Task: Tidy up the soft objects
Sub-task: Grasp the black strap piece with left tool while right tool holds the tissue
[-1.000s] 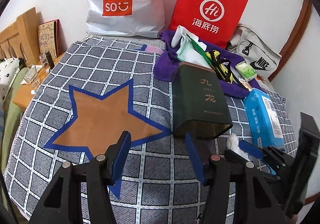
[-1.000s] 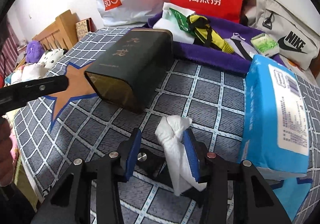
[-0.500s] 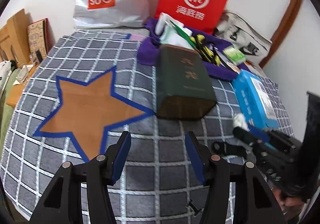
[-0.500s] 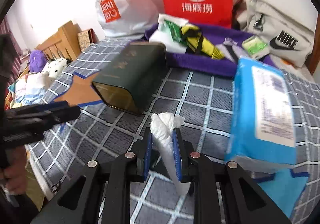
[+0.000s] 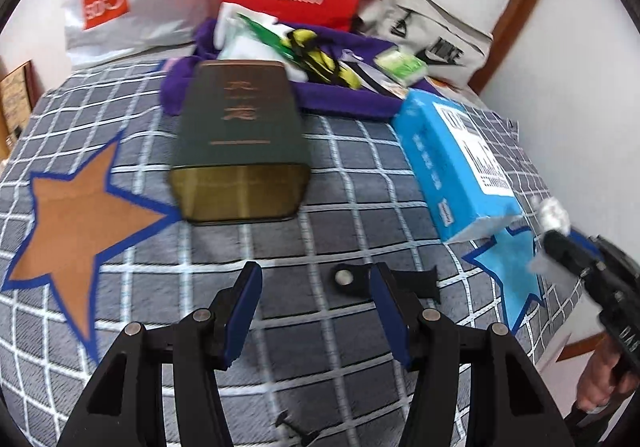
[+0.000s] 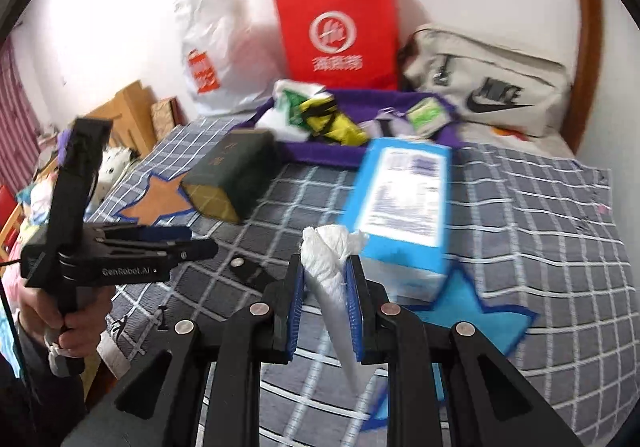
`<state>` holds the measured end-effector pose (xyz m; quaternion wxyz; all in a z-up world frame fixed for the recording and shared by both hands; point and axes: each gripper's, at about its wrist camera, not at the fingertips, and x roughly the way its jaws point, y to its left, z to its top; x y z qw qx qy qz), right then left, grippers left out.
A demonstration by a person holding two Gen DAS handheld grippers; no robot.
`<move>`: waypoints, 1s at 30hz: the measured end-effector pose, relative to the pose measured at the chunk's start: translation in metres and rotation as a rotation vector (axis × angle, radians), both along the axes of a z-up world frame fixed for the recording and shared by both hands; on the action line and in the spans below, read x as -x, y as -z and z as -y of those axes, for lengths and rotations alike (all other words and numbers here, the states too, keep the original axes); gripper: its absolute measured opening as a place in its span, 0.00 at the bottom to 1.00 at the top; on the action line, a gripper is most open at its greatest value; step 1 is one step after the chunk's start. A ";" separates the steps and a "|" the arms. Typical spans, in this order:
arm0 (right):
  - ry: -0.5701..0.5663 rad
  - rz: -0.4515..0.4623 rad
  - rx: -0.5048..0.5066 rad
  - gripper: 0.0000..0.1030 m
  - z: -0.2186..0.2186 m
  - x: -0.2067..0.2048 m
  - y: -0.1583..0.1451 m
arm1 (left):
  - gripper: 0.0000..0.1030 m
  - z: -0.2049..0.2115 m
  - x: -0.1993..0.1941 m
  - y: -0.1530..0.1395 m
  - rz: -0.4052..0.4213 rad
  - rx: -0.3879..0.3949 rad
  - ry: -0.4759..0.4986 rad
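**Tissue pinched in the right claw, lifted over the bed's near edge**

Tissue (image 6: 328,267), white and twisted into a long cone, is gripped between the blue pads (image 6: 295,307) of the right gripper (image 6: 325,305), which is closed tightly on it. Its long axis runs along the fingers, the ruffled end pointing forward and the thin tail hanging down toward the camera. It is held above the checked bedspread (image 6: 540,215), near the bed's front edge, over the blue star patch (image 6: 472,311). The left gripper (image 5: 315,287) is seen spread wide and holding nothing, beside a small black clip (image 5: 352,279) lying on the bedspread. Just beyond the tissue lies the blue tissue pack (image 6: 404,195), the nearest soft thing ahead and closer to the right claw than to the left. Further left, the dark green tin (image 6: 232,175) lies on its side, its open mouth turned toward the front edge; it is judged the likely receptacle, though that cannot be confirmed.
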<state>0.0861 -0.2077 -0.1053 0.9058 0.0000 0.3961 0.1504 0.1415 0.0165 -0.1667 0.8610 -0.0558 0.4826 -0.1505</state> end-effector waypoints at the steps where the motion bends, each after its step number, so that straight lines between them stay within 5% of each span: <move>1: 0.015 0.007 -0.002 0.20 0.007 0.000 -0.002 | 0.52 0.004 -0.002 0.001 -0.003 -0.005 0.009; 16: 0.065 0.064 0.032 0.20 0.047 -0.045 -0.012 | 0.51 0.048 -0.034 0.024 -0.036 -0.026 0.141; 22: 0.042 0.085 0.026 0.20 0.039 -0.068 -0.015 | 0.51 0.040 -0.023 0.024 -0.062 0.026 0.192; 30: 0.001 0.099 -0.023 0.20 0.026 -0.088 -0.024 | 0.51 0.040 0.018 0.021 -0.067 -0.022 0.273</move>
